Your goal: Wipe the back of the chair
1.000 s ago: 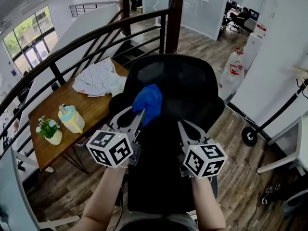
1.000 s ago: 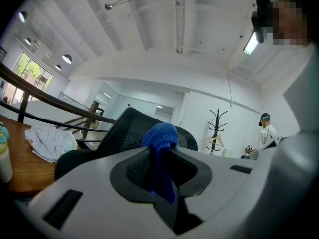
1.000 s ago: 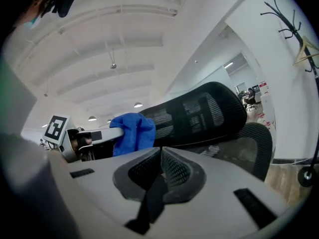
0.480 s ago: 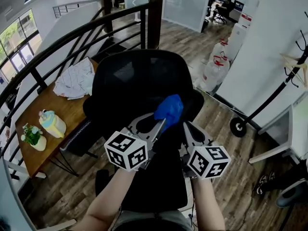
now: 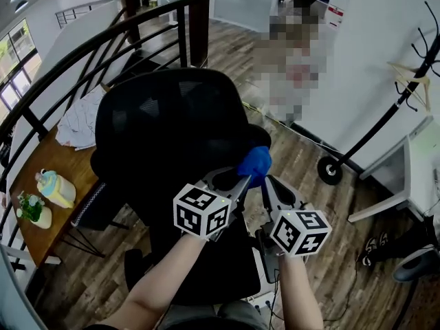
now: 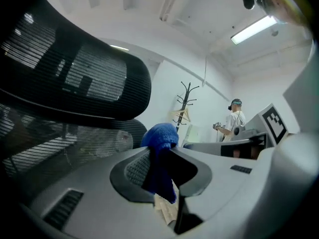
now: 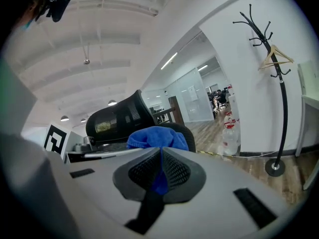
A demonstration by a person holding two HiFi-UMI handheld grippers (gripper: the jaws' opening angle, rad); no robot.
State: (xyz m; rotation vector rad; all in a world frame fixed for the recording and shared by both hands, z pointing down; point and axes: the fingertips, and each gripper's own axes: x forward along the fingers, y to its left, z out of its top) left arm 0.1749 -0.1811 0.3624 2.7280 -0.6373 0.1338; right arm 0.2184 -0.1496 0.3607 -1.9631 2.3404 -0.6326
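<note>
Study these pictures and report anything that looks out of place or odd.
Nothing serious: a white cloth lies crumpled on the wooden table beside the chair. The blue cloth, bunched between the left claw and right claw, suits the wiping.

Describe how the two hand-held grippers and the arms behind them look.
Both the left hand-held gripper and right hand-held gripper are light grey plastic, with two tapering jaws lined with dark ribbed pads. Each carries a white cube printed with black square markers. The forearms are bare.

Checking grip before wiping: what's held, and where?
The left gripper pinches the blue cloth by a bunched fold; blue shows between the jaws of the right gripper, grip unclear.
</note>
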